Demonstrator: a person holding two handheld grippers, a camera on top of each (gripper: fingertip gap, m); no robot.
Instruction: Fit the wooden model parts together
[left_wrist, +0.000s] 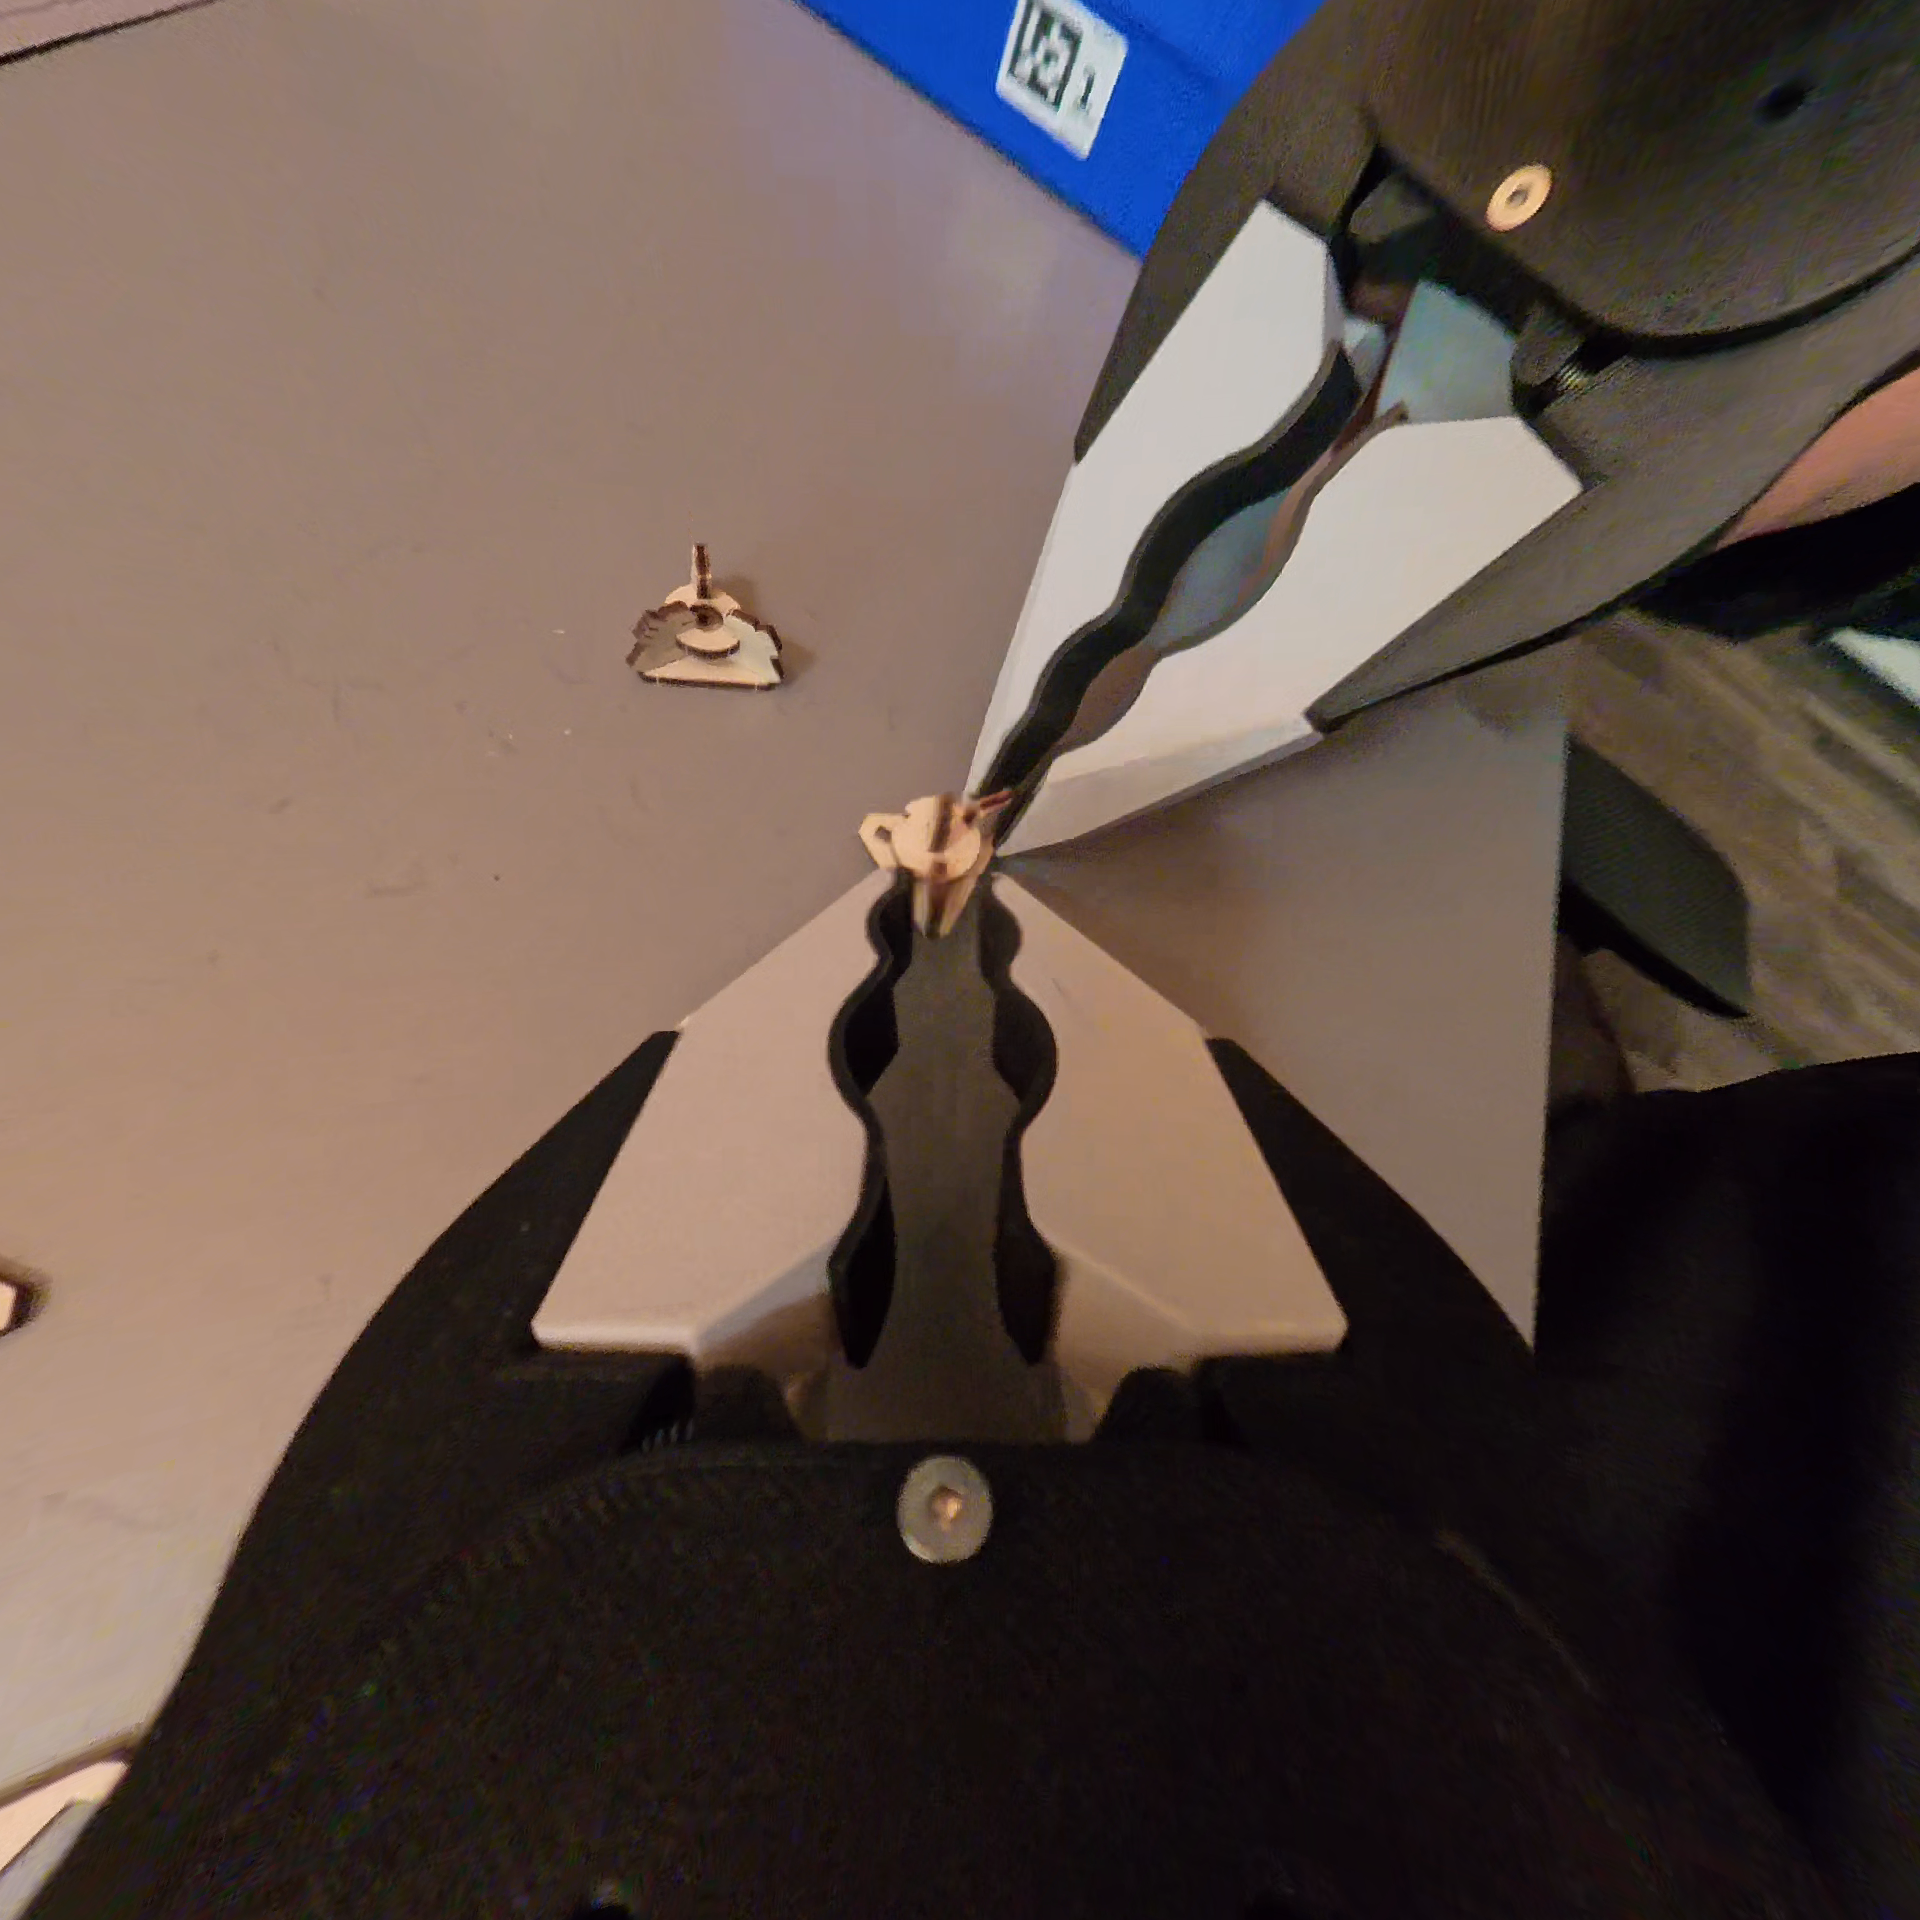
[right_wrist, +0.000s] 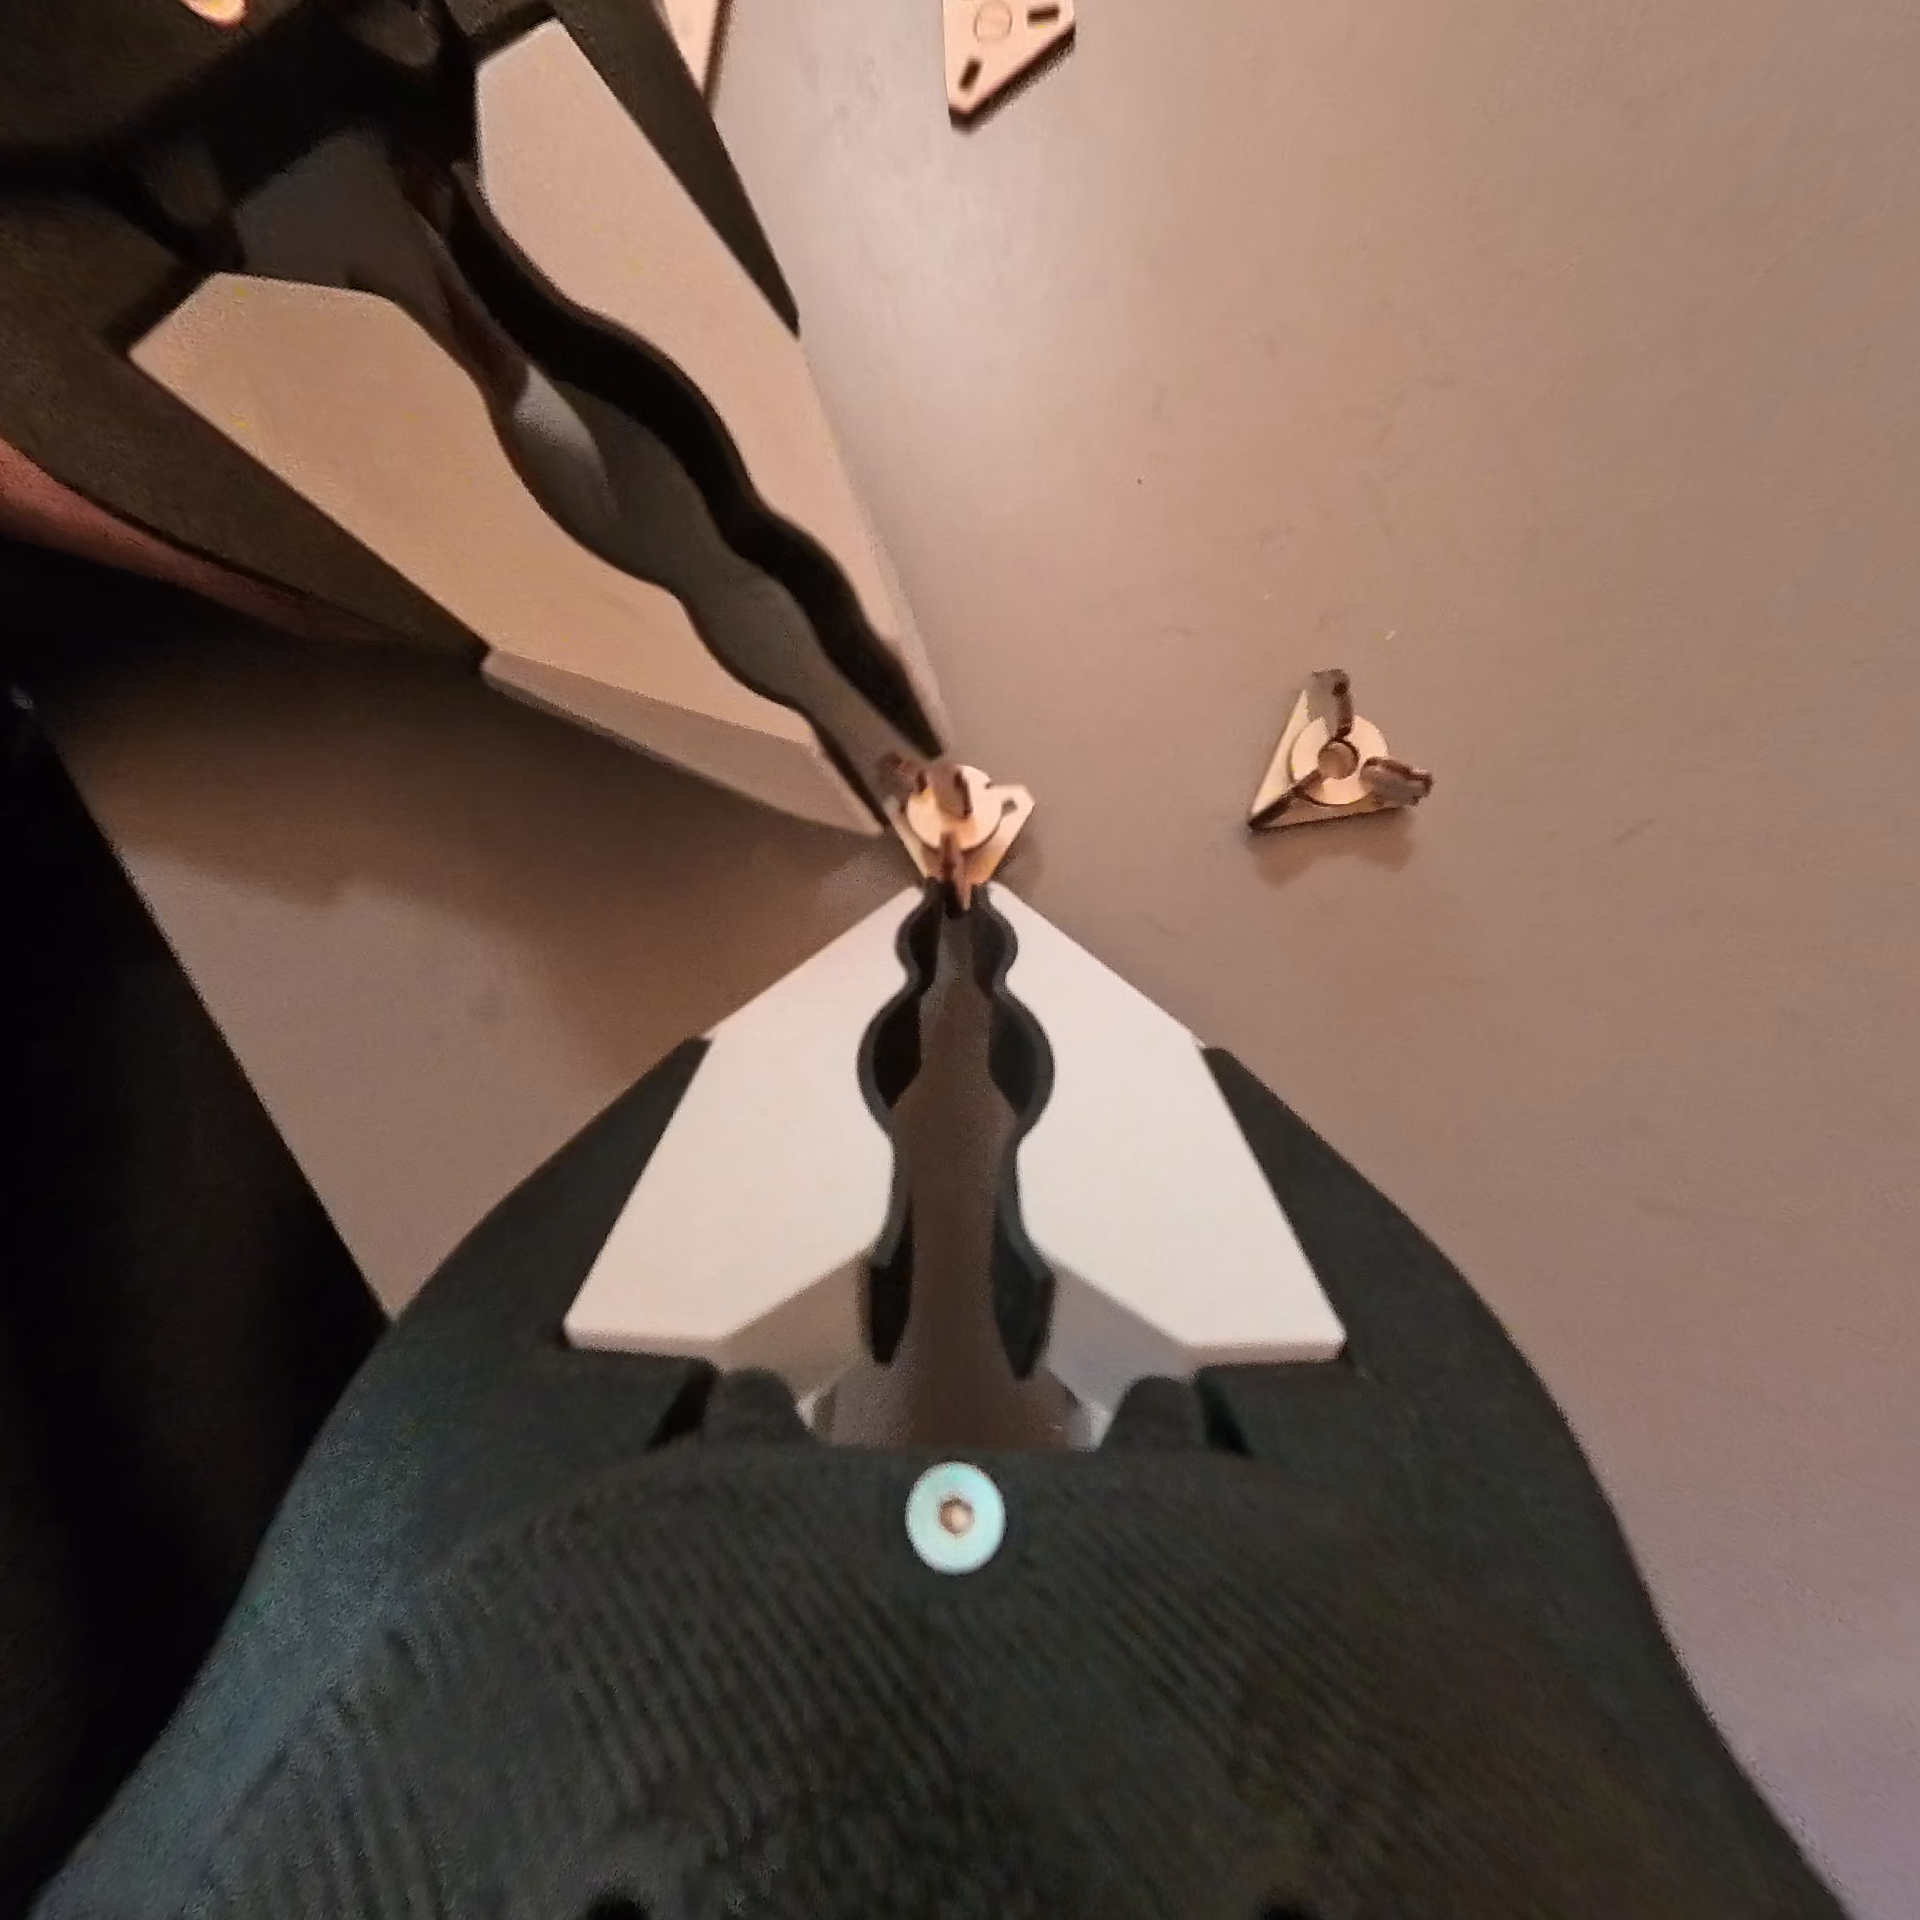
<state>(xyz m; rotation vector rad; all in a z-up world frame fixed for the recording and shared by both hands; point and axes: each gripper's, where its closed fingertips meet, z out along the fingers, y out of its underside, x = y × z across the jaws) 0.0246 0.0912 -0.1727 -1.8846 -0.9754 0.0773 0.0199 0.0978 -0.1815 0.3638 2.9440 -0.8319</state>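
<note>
Here, small triangular plywood piece, pinched by wavy-edged fingers

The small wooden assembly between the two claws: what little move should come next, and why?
Probably keep the left claw steady and ease the right claw gently inward. Both claws pinch thin tabs of the same small wooden assembly above the grey table, tips almost touching, so any large or sideways move could twist the thin parts apart.

Your grey-brown bench carries a second wooden triangle assembly well apart, another flat triangle piece farther off, and a blue box behind.
</note>
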